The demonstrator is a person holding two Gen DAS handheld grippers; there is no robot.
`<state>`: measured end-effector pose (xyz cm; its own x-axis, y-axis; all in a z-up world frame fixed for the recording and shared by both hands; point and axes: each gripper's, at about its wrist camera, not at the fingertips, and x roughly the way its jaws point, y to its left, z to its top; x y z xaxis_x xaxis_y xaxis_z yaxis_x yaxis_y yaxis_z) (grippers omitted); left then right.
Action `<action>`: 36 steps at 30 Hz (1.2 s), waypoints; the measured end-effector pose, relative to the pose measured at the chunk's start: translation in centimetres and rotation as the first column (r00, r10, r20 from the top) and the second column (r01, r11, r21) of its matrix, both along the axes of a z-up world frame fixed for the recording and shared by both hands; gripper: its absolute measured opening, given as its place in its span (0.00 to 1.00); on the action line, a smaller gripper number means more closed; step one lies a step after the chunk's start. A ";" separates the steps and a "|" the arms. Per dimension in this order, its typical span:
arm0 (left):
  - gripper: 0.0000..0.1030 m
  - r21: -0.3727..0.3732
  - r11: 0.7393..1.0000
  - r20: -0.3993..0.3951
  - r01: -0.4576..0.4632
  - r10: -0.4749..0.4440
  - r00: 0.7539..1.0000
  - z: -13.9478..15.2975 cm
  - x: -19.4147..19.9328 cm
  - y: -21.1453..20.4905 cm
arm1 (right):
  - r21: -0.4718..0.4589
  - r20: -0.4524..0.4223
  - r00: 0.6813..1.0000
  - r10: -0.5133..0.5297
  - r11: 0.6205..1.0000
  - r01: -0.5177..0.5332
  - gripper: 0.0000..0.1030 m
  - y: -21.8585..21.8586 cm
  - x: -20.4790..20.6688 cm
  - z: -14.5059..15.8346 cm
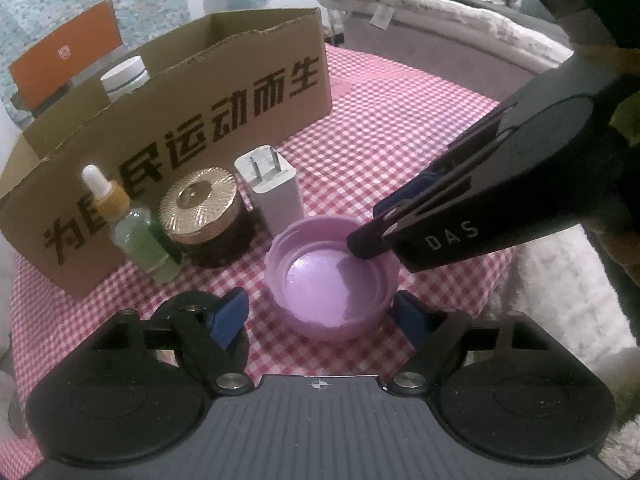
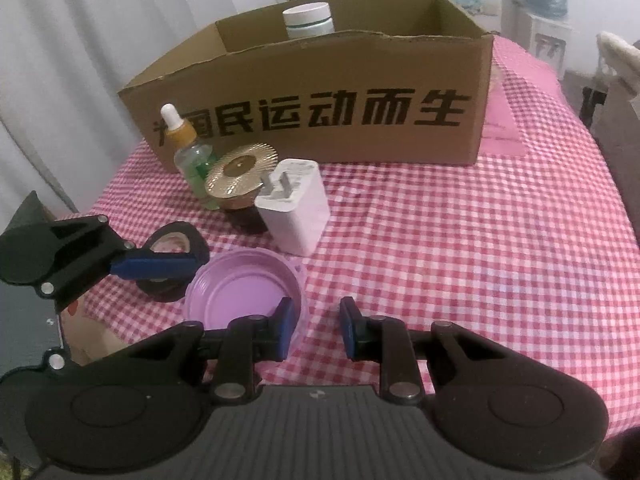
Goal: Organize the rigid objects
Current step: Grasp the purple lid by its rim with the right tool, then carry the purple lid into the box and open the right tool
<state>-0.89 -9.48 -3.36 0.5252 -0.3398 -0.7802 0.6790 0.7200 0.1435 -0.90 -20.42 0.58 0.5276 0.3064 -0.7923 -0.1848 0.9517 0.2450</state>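
- Lilac plastic lid (image 1: 332, 276) lies open side up on the red-and-white checked surface (image 2: 460, 260), in front of the other things.
- Left gripper (image 1: 320, 316) has its fingers spread wide, one on each side of the lid: in its own view the lid sits between them and a little ahead, toward 12 o'clock.
- Its blue pad at 9 o'clock stands clear of the lid with checked cloth showing between; the pad at 3 o'clock is just beside the wall (contact is not visible there).
- Right gripper (image 2: 316, 328) comes in at about 2 o'clock of the lid as the left wrist view shows it, and straddles the rim.
- One of its fingers (image 2: 285, 328) is inside the lid against the wall; the other is outside, with a strip of cloth visible between it and the rim. So these fingers stand narrowly apart around the wall, not pinching it.
- White charger plug (image 1: 276, 192), prongs up, stands at 11 o'clock of the lid, near it.
- Gold-topped jar (image 1: 204, 208) is at 10 o'clock, with a dropper bottle (image 1: 136, 228) of green liquid just beside it.
- Cardboard box (image 1: 224, 120) with black lettering stands behind them at 12 o'clock, open at the top, holding a white jar (image 1: 124, 76).
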 end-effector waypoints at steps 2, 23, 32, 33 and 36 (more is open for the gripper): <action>0.78 -0.001 1.000 0.004 0.001 -0.001 1.000 -0.1 0.1 -0.1 | 0.007 0.003 1.000 0.000 1.000 0.000 0.26 -0.1 0.0 0.0; 0.72 -0.027 1.000 0.045 -0.011 0.012 0.999 0.9 0.0 0.1 | 0.040 0.029 0.997 0.077 0.996 -0.079 0.16 1.3 -0.4 0.2; 0.72 -0.093 0.996 0.177 0.003 0.014 0.984 4.8 -1.5 1.6 | 0.012 0.109 0.992 0.070 0.997 -0.072 0.16 2.3 -1.3 3.8; 0.72 -0.104 0.995 0.192 0.003 0.017 0.981 5.4 -1.5 1.8 | 0.010 0.125 0.990 0.069 0.997 -0.071 0.16 2.5 -1.4 4.5; 0.72 -0.121 0.993 0.251 0.006 0.024 0.968 7.2 -1.2 2.4 | 0.003 0.173 0.983 0.067 0.998 -0.068 0.16 2.8 -1.7 6.6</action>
<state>-2.09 -7.11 3.89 0.7026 -0.4172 -0.5765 0.6255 0.7484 0.2207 -2.61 -17.60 7.19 0.6344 0.3527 -0.6878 -0.2888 0.9336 0.2123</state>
